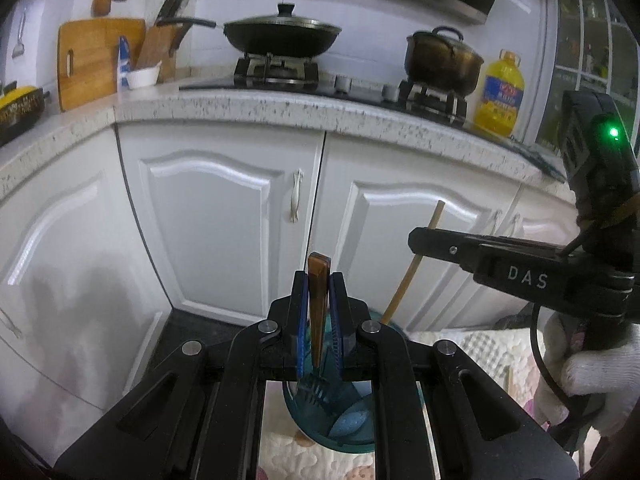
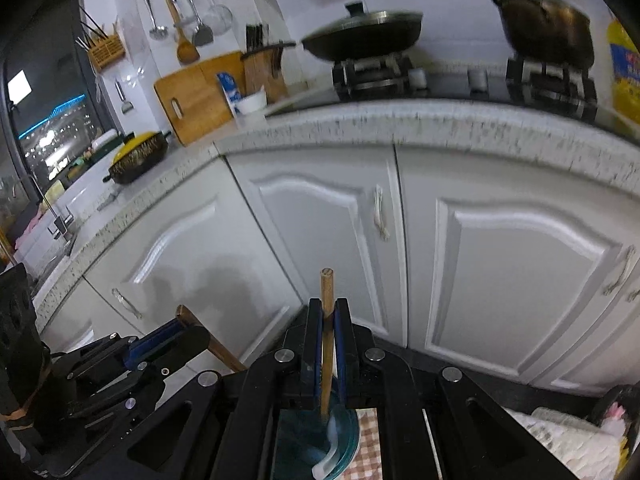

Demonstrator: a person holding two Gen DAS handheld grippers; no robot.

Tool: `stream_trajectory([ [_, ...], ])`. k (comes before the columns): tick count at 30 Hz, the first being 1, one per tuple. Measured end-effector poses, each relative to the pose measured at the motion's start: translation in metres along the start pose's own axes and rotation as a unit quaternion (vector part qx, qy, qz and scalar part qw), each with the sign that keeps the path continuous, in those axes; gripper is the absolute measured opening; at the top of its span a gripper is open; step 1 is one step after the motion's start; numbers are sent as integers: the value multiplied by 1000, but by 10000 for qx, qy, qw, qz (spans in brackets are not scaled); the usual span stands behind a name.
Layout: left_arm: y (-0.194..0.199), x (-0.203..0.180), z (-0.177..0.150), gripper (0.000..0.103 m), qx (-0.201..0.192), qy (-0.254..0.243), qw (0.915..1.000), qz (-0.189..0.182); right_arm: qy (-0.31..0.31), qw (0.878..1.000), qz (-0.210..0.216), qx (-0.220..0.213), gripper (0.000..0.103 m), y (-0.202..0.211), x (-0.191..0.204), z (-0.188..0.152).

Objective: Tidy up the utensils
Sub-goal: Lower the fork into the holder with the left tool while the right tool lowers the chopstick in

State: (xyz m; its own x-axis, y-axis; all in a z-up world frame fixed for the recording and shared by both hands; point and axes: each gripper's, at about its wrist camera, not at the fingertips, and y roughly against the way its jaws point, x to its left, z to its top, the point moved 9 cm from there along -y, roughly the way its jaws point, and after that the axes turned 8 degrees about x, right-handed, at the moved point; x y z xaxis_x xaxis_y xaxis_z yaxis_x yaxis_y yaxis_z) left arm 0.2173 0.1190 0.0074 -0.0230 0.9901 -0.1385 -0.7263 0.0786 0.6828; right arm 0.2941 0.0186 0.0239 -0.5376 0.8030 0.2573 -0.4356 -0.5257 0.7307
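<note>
Jaws of the left gripper (image 1: 318, 300) are clamped on a flat dark-brown wooden utensil handle (image 1: 317, 312), which stands upright between the blue pads and pokes out above the fingertips. Directly below those jaws sits a translucent teal plastic utensil holder (image 1: 352, 412), and the handle's lower end reaches down into it, where a slotted teal insert shows. Jaws of the right gripper (image 2: 328, 328) are closed on a thin round pale-wood stick (image 2: 327, 340), also upright, with its lower end inside the same teal holder beneath the jaws. A curved white plastic piece (image 2: 326, 460) lies in the holder there. Beneath the holder lies a patterned cloth (image 1: 320, 460). A white-gloved hand (image 1: 592, 376) holds the right gripper's grip.
</note>
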Motion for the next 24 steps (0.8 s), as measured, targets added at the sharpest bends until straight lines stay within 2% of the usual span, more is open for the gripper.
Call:
stream_trajectory([
  [7,-8,1,-6,9,61,96,9999,-13,-192,9995,214,156,5,-7,-11,-9],
  [12,-5,1,-6,9,98,166,9998,-60,-498,9976,460,168,12,1,-20,-14],
  [15,-1,1,-7,13,120,181,9997,-77,-499,9977,410,188,18,4,-22,-20],
  [17,2,1,-6,21,99,209,9997,-103,-511,9979,378,156,26,8,-23,-23],
  [20,11,1,-5,28,28,264,9995,-143,-515,9979,346,158,27,12,-24,-27],
  [24,19,-2,-8,29,4,250,9996,-155,-497,9982,298,158,27,19,-22,-34],
])
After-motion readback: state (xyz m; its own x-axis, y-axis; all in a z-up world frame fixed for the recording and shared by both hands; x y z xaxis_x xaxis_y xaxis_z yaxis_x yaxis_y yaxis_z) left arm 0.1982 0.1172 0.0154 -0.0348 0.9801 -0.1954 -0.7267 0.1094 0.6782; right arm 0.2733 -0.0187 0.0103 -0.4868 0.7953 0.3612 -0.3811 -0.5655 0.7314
